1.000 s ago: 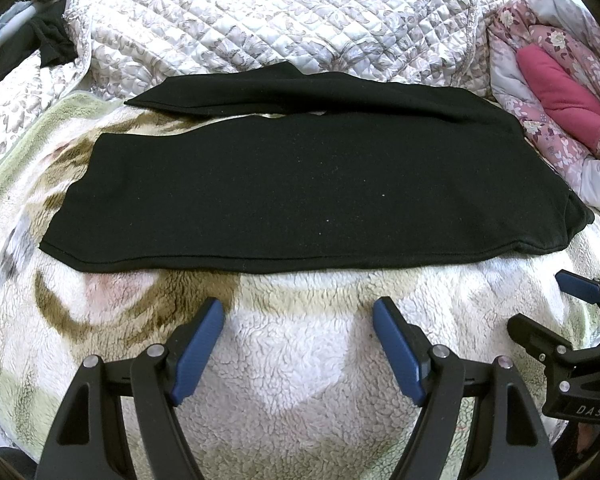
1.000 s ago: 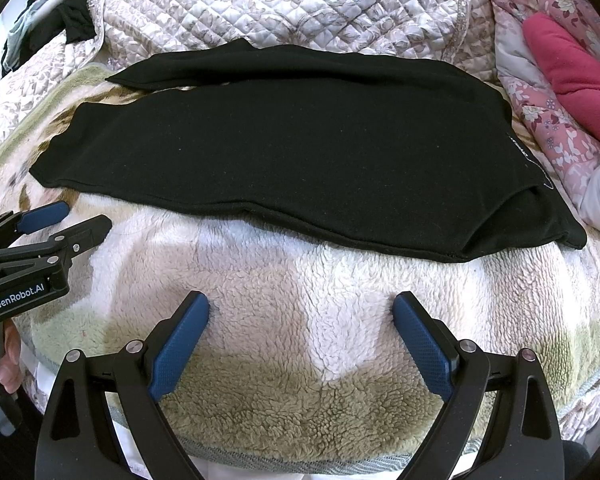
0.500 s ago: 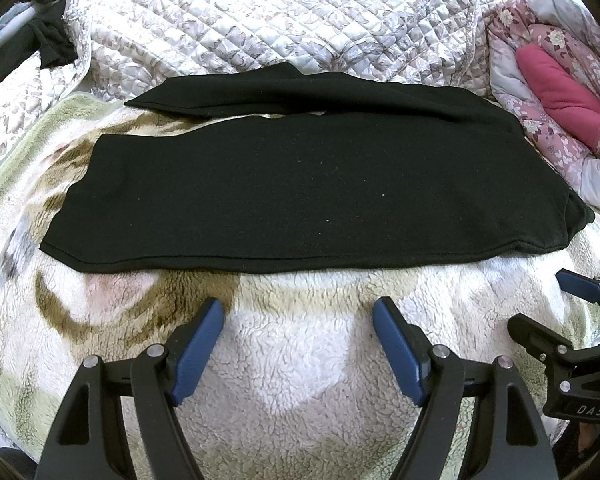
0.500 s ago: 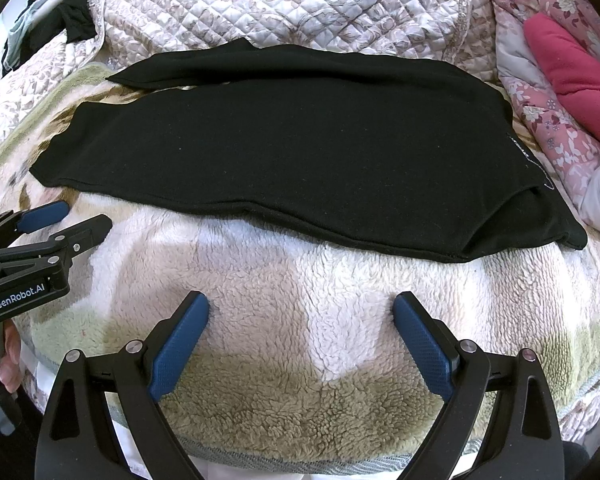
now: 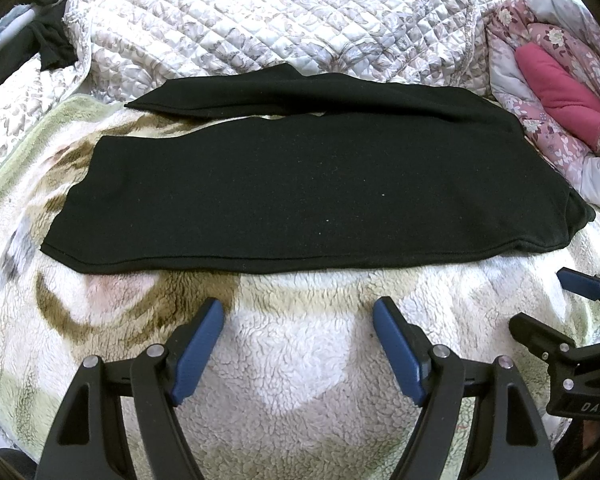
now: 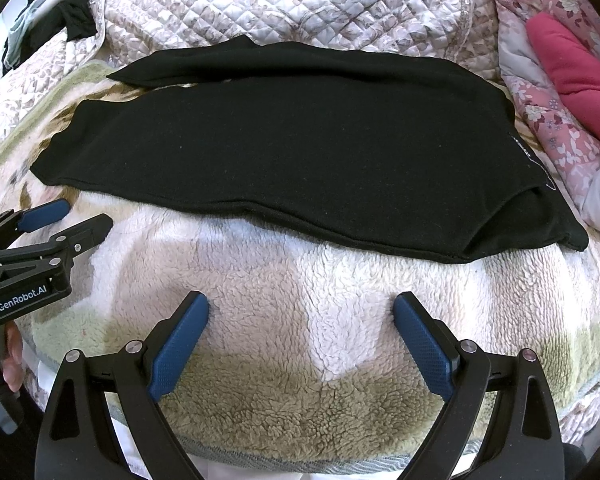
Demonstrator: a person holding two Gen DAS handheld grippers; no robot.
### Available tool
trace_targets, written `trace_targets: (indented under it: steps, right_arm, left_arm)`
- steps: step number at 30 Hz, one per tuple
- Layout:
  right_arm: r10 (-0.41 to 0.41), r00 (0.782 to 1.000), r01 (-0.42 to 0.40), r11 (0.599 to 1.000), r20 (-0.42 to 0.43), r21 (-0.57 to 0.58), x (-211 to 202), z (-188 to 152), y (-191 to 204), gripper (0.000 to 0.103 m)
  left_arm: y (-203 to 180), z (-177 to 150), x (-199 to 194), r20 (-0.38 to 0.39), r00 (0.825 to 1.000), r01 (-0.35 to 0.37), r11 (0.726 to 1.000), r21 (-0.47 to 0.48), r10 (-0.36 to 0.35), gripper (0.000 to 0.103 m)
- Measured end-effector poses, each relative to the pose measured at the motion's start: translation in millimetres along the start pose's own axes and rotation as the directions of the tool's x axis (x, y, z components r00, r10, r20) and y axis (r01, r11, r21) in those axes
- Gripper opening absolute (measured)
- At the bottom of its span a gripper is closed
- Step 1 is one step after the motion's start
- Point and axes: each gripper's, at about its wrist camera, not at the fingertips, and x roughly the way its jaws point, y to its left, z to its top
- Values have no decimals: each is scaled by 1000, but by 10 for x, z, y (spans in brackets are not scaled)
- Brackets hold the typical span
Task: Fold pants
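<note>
The left gripper (image 5: 298, 314) is hovering with its blue-padded jaws spread wide apart, nothing lying between them but the fleece blanket (image 5: 296, 380) beneath. The right gripper (image 6: 300, 308) is likewise standing with its jaws wide apart, gripping nothing, over the same blanket's near edge. Each gripper is showing at the side of the other's view, the right one at the left wrist view's right edge and the left one at the right wrist view's left edge; both are sitting near the front hem of the garment without touching it.

Just beyond the fingertips, the black pants (image 5: 300, 188) are lying flat across the blanket, stretched sideways, with the leg ends pointing left and the waist end pointing right. One leg is lying nearer, broad and smooth; the other is running behind it, angling slightly away so that a narrow wedge of blanket is showing between them at the left. At the right end the fabric is doubling over itself, a lower layer peeking out at the corner.

Behind the pants a quilted bedspread (image 5: 280, 20) is rising. To the right, a floral comforter (image 6: 548, 112) is bunching around a pink cushion (image 6: 572, 76). At the far left, dark clothes (image 6: 76, 20) are hanging.
</note>
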Motion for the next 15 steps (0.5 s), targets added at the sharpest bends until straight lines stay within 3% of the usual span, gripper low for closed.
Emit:
trace_targets:
  steps: [15]
  right_arm:
    - [24,999,-26,999,-38,-30,-14,46,-25,94]
  left_arm:
    - [0,63,20,-1,1000,-1,1000,13,1,81]
